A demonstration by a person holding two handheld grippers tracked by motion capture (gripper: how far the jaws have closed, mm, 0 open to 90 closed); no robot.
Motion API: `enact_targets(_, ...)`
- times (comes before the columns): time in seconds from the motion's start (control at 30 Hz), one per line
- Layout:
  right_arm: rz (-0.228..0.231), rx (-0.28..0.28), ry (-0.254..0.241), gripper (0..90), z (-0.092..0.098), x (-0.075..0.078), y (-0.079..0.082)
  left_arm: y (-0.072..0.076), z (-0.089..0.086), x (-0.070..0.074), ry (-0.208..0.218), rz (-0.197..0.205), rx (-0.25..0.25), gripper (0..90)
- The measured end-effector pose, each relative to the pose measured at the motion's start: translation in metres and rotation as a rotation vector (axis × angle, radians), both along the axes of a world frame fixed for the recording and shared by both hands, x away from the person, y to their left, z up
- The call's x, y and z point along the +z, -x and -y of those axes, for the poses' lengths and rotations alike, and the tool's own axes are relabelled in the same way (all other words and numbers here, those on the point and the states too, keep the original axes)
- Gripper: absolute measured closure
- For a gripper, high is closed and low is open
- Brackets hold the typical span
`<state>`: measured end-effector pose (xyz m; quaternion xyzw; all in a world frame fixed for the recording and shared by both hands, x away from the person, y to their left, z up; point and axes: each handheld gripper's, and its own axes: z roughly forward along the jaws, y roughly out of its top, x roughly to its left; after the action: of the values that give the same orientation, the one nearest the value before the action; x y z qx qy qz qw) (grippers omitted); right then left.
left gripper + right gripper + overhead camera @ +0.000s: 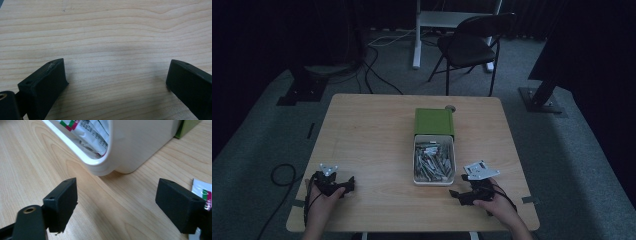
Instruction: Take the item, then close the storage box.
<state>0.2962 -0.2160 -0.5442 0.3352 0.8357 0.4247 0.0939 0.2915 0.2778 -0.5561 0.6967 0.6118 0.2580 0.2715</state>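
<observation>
A white bin (434, 181) with several sachets (432, 161) in it stands at the middle of the wooden table (377, 135), with a green box (434, 122) right behind it. My right gripper (458, 193) rests on the table just right of the bin's near corner, open. In the right gripper view its jaws (116, 197) stand wide apart with nothing between them, facing the bin's rounded corner (140, 147). One loose sachet (202, 191) lies on the wood behind the right-hand jaw. My left gripper (347, 184) sits near the front left edge, open over bare wood (116, 75).
A small round object (450, 107) lies behind the green box. A black folding chair (472, 45) and a white desk leg (417, 40) stand beyond the table. Cables (282, 175) run across the grey carpet at left.
</observation>
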Motion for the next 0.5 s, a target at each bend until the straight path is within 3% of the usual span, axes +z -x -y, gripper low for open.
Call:
enact_targets(0.07, -0.005, 0.003, -0.002, 16.9, 0.0, 0.0, 0.0, 0.001, 0.001, 0.0, -0.008, 0.003, -0.011, 3.5)
enact_targets(0.1, -0.008, -0.003, 0.011, 16.9, 0.0, -0.001, 0.0, 0.002, 0.005, 0.0, -0.025, 0.012, -0.062, 3.5)
enact_targets(0.13, -0.009, -0.004, 0.015, 16.9, 0.001, -0.002, 0.0, 0.002, 0.005, 0.0, -0.025, 0.012, -0.062, 3.5)
enact_targets(0.17, -0.007, -0.005, 0.022, 16.9, 0.001, -0.002, -0.001, 0.004, 0.009, 0.0, -0.039, 0.019, -0.108, 3.5)
enact_targets(0.2, -0.007, -0.005, 0.022, 16.9, 0.001, -0.002, -0.001, 0.004, 0.009, 0.0, -0.039, 0.019, -0.108, 3.5)
enact_targets(0.23, -0.016, -0.01, 0.019, 16.9, 0.002, -0.003, -0.001, 0.005, 0.013, 0.001, -0.039, 0.01, -0.144, 3.5)
enact_targets(0.27, -0.016, -0.01, 0.019, 16.9, 0.002, -0.003, -0.001, 0.005, 0.013, 0.001, -0.039, 0.01, -0.144, 3.5)
enact_targets(0.5, -0.014, -0.016, 0.008, 16.8, 0.007, 0.0, 0.0, 0.009, 0.036, 0.006, -0.003, 0.025, -0.285, 3.5)
